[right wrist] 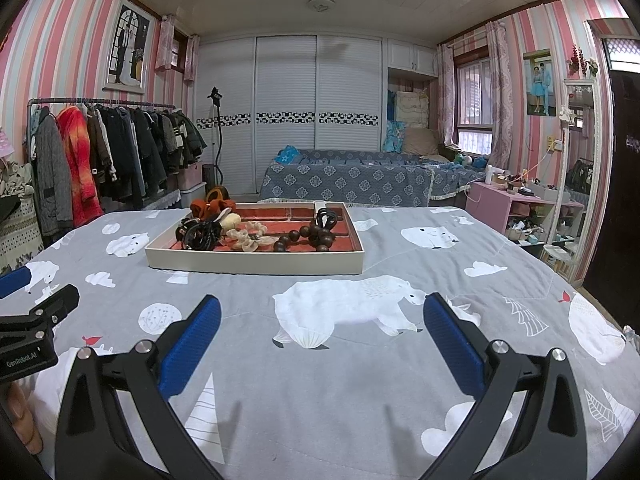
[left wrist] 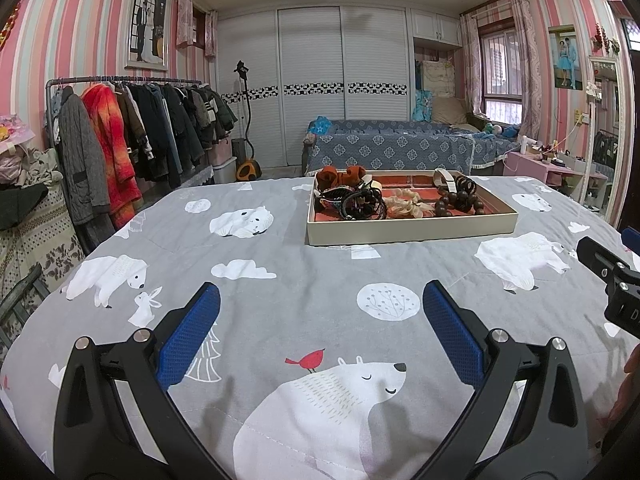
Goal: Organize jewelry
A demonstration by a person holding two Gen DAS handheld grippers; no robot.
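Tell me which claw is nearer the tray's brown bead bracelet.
Right, marginally. The bead bracelet lies ahead-left of the right claw; from the left claw it is ahead-right. Both hover short of the tray.

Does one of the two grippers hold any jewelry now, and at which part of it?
Nothing is held. The left gripper and the right gripper are both open above the bedspread; all the jewelry lies in the tray.

Pink striped walls (left wrist: 80, 20), white louvered wardrobe (left wrist: 312, 80), clothes rack (left wrist: 132, 128), blue-covered bed (left wrist: 400, 148), curtained window (left wrist: 500, 80), polar-bear quilt (left wrist: 300, 300)
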